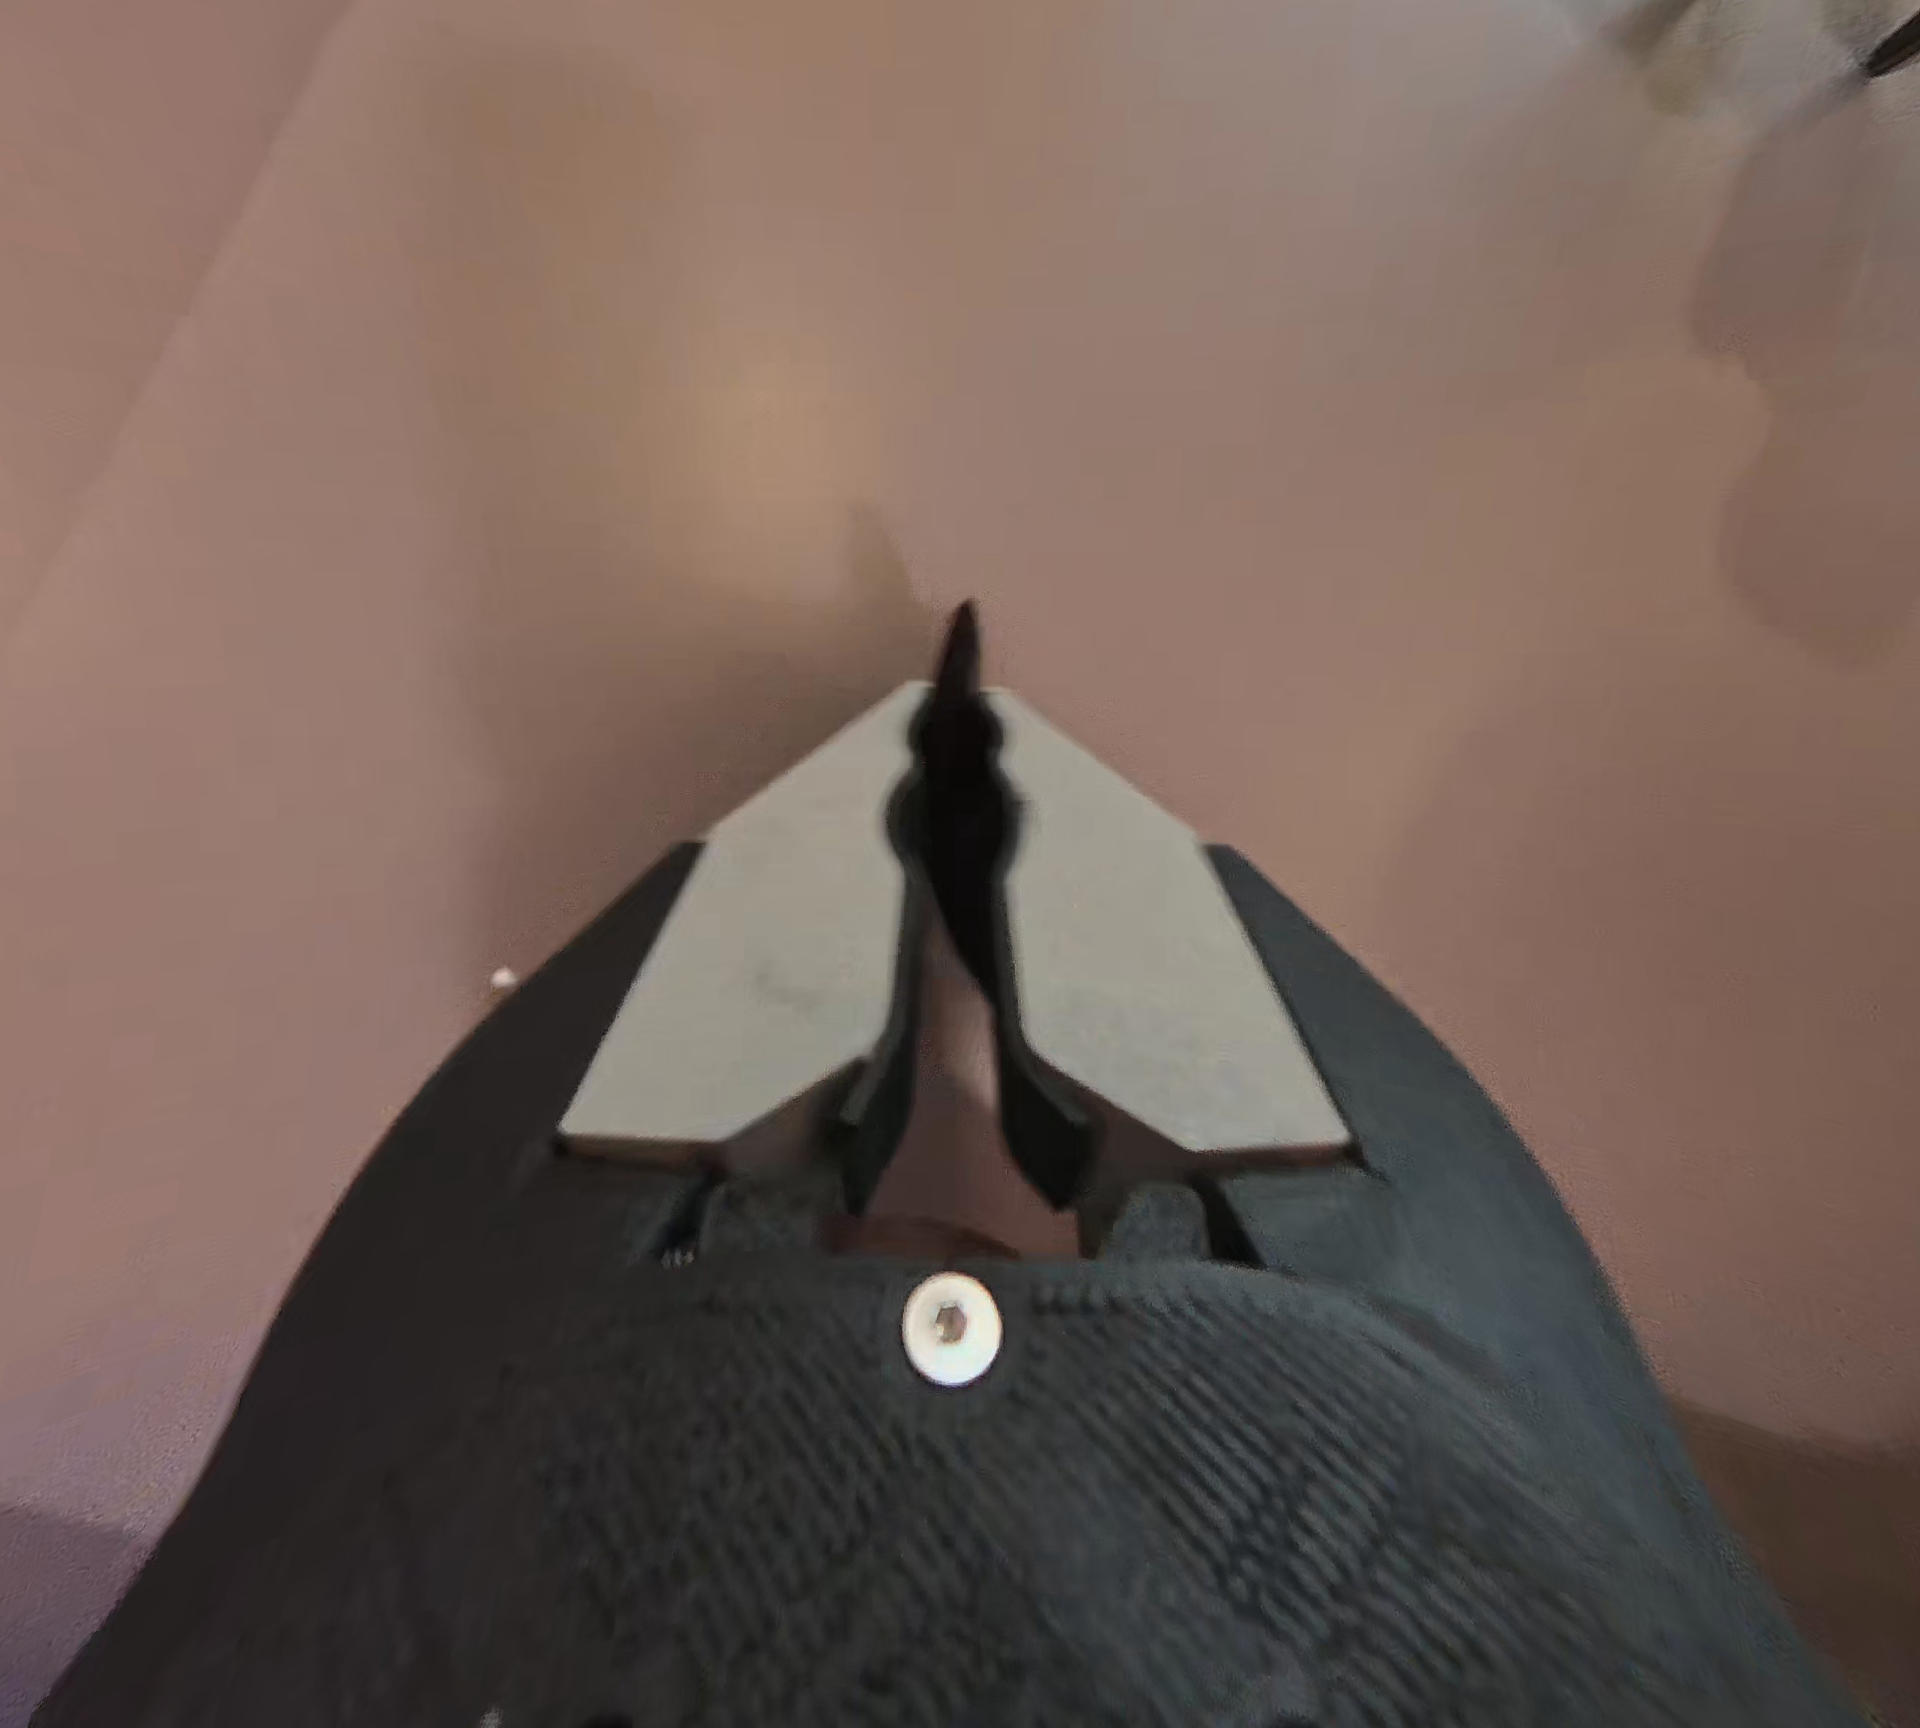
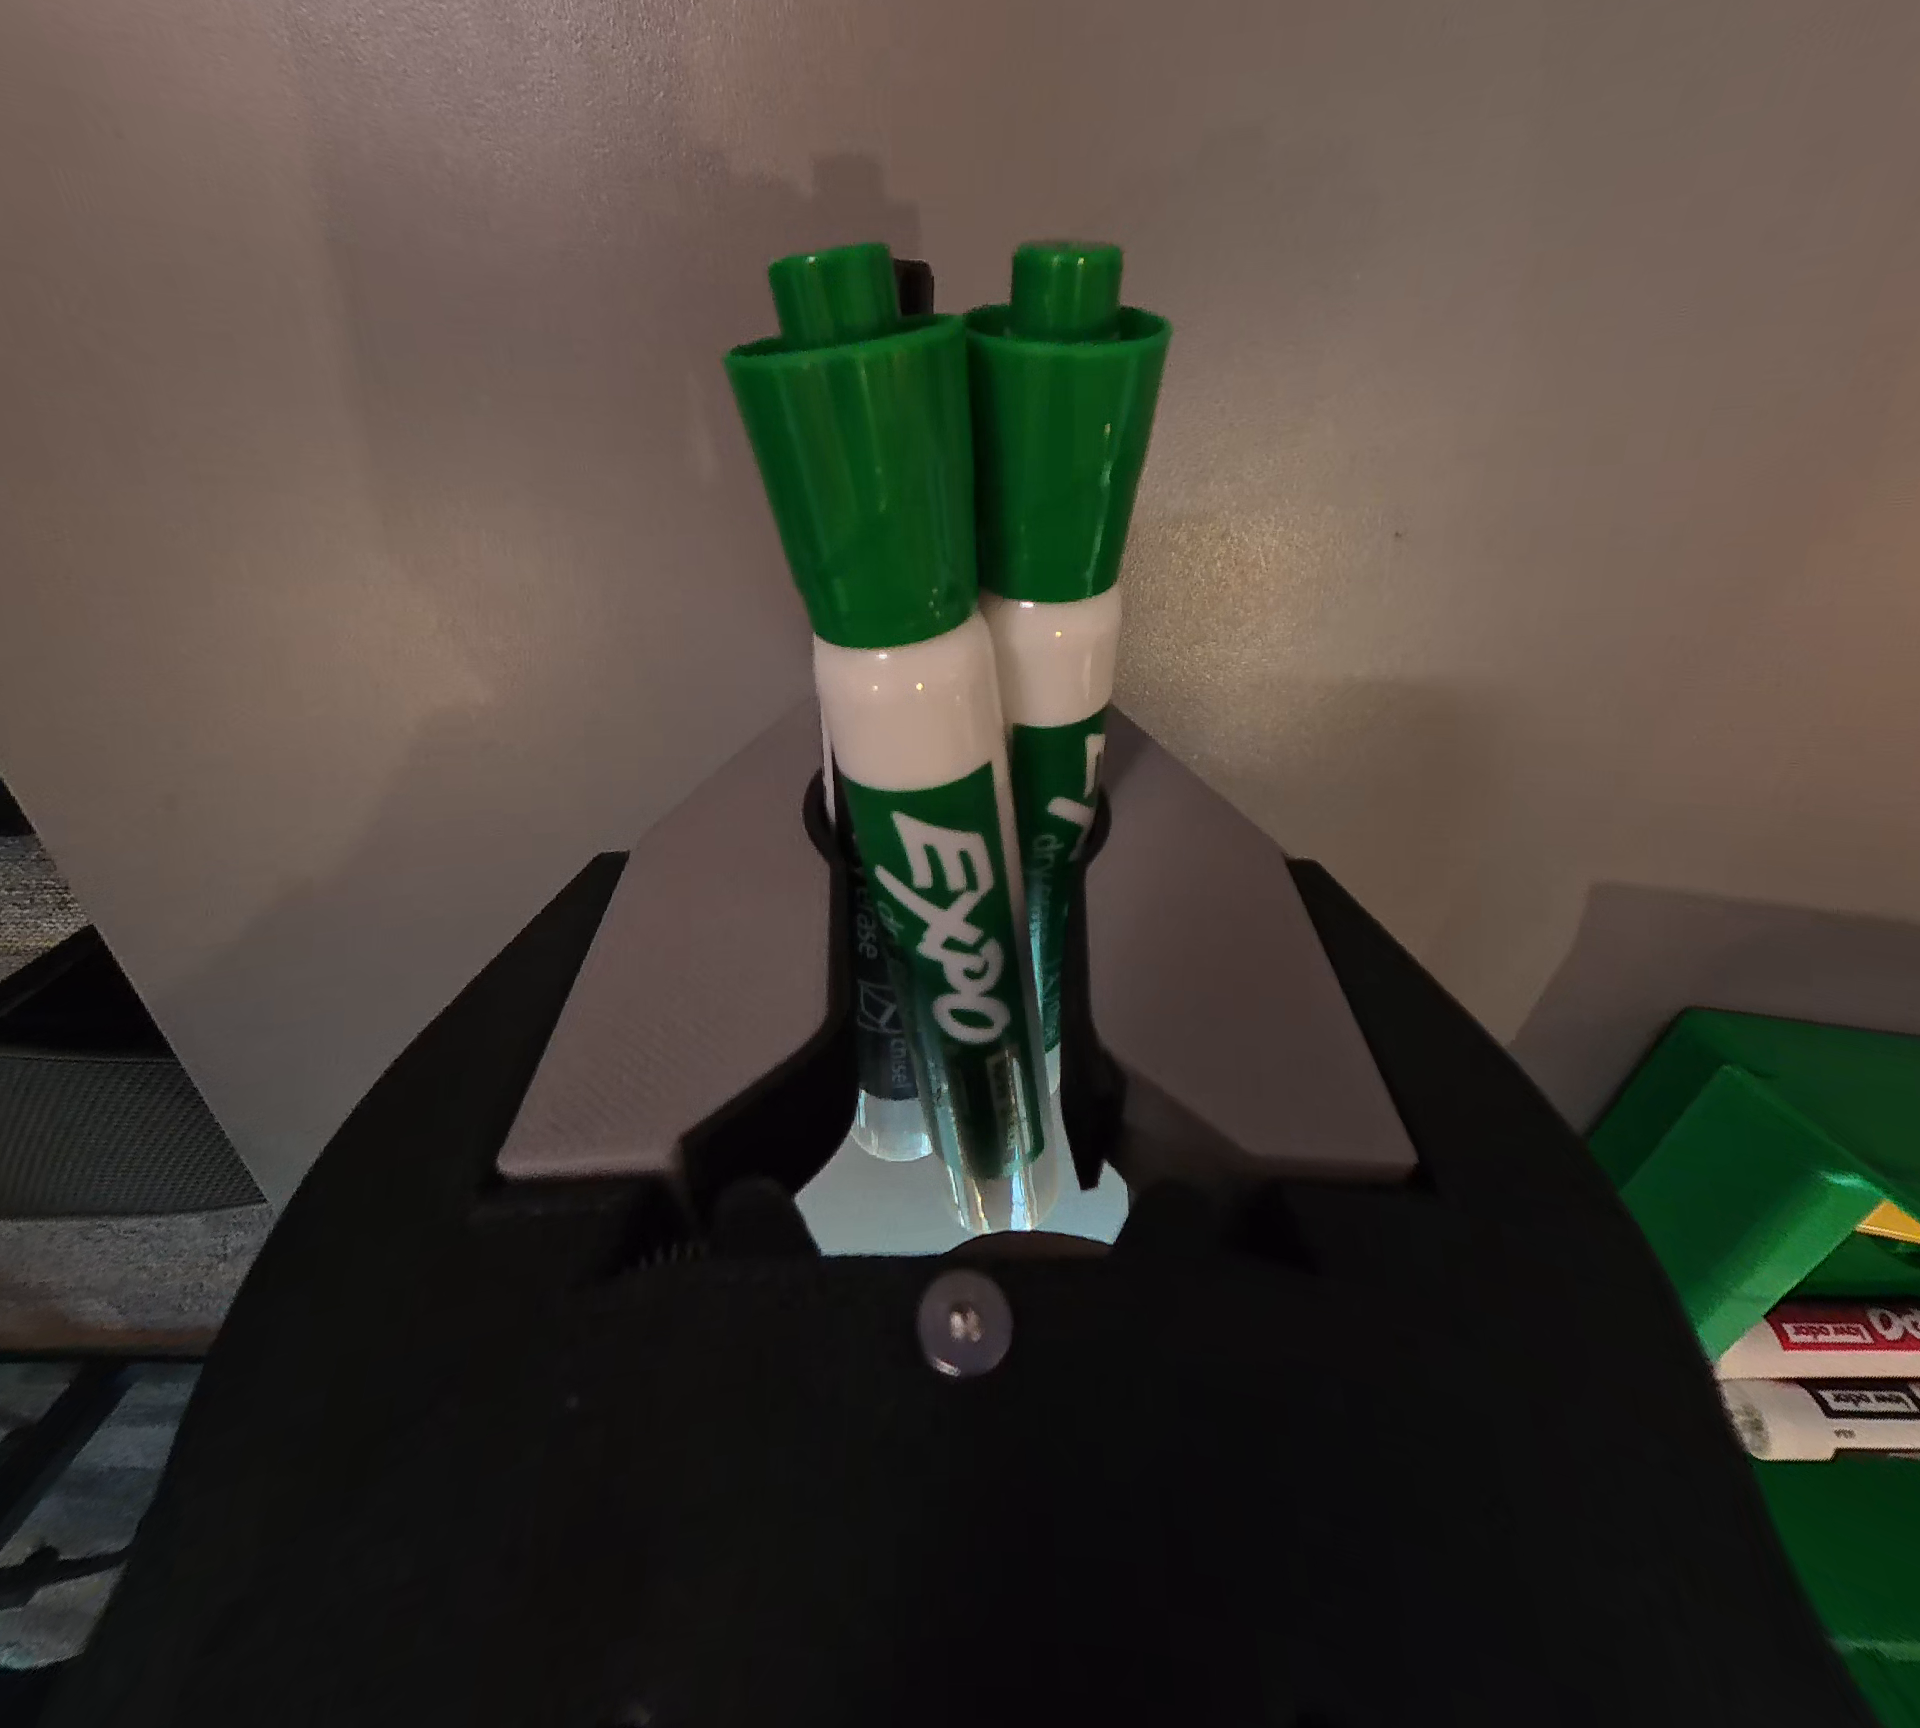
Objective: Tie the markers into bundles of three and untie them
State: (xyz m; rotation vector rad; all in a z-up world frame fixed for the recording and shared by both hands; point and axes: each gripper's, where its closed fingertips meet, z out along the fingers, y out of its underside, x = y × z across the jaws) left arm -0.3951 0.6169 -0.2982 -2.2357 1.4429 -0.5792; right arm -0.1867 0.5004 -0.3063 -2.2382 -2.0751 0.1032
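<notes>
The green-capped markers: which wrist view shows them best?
The right wrist view: the green-capped markers stand upright, sharp and centred between the right gripper fingers, which press their barrels. The left wrist view is blurred; only dark shapes show at its upper right corner, and no markers can be made out.

Looks like an office or classroom-type workspace, though the evidence is thin. Ahead of the right tongs (image 2: 961,805) stretches a plain, smooth, pale surface (image 2: 416,328), and the same bare top, tinted pinkish-brown, fills the left wrist view. Down to the right of those tongs sits a green cardboard box (image 2: 1766,1211) with white-barrelled whiteboard markers (image 2: 1818,1377) lying beside it: stationery, clearly. Low on the left, beyond the surface's edge, there's grey carpet-like flooring (image 2: 62,1263). Warm, dim indoor light throughout.
</notes>
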